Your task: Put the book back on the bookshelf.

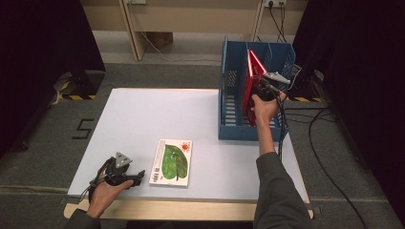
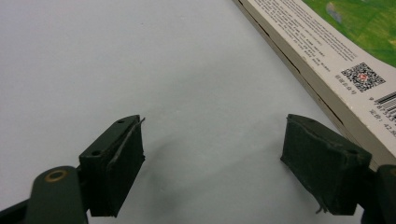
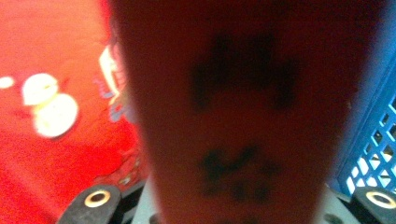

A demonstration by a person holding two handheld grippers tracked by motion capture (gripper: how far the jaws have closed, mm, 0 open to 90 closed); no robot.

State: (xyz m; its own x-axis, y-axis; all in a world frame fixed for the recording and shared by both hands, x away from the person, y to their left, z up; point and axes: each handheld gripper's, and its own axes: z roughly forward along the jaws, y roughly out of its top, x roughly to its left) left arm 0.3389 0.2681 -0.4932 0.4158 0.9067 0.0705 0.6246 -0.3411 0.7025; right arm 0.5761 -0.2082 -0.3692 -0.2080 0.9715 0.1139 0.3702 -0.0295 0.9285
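Red glossy card covers, a thin hardback book (image 1: pixel 253 78) stands upright on edge in the middle bay of a blue perforated plastic file rack (image 1: pixel 232 95), at two o'clock on the matte white tabletop (image 1: pixel 143 119). My right gripper (image 1: pixel 264 88) sits at the book's near edge. In the right gripper view the blurred red spine (image 3: pixel 243 116) rises between my black jaws at six o'clock, a second red cover with pale figures at nine o'clock and the rack's blue lattice at four o'clock. Whether my pads press the spine or merely flank it, I cannot tell.

My left gripper (image 1: pixel 136 174) rests at seven o'clock on the table, its square black rubber pads (image 2: pixel 116 163) spread apart over bare white surface and pinching nothing. Just beside its right pad lies a flat rectangular picture book with a green leaf cover (image 1: pixel 173 162), cream page edges and a printed barcode strip.
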